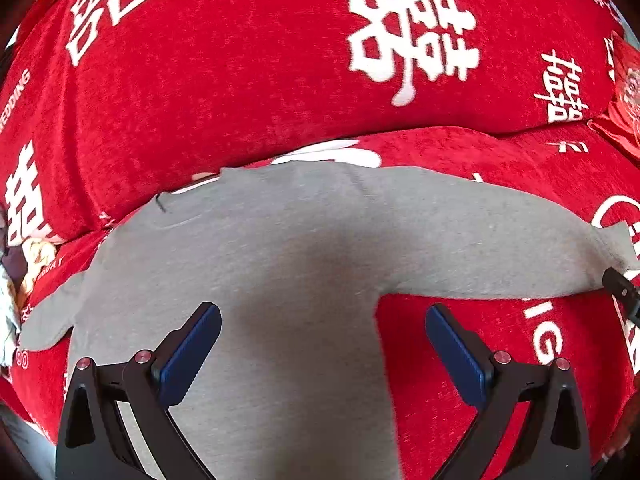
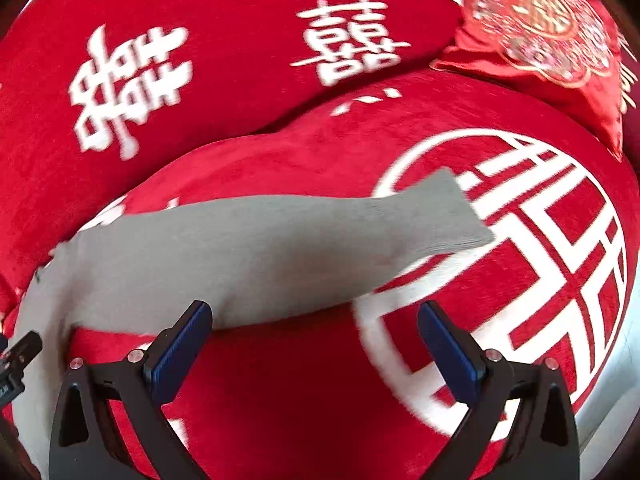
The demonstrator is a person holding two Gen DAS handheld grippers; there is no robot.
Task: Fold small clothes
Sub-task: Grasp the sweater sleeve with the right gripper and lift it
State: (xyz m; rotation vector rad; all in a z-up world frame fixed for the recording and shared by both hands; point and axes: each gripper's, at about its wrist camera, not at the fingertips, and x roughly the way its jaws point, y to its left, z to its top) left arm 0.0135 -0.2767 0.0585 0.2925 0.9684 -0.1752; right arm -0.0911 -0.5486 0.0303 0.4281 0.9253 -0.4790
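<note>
I see a grey long-sleeved top [image 1: 256, 264] lying flat on a red sofa seat [image 1: 480, 360], its body running toward the bottom of the left wrist frame and its sleeves stretched left to right across mid-frame. In the right wrist view one sleeve [image 2: 304, 240] has its long axis pointing to the right, with the ribbed cuff [image 2: 452, 216] at centre right over a white circular motif [image 2: 560, 280]. My left gripper [image 1: 322, 344] has its fingers spread wide above the body; my right gripper [image 2: 314, 340] is likewise spread, holding nothing. The red backrest [image 1: 240, 60] fills the upper frame, printed "BIGDAY" and "WEDDING" amid white characters. An embroidered red cushion [image 2: 552, 28] sits in the upper right.
</note>
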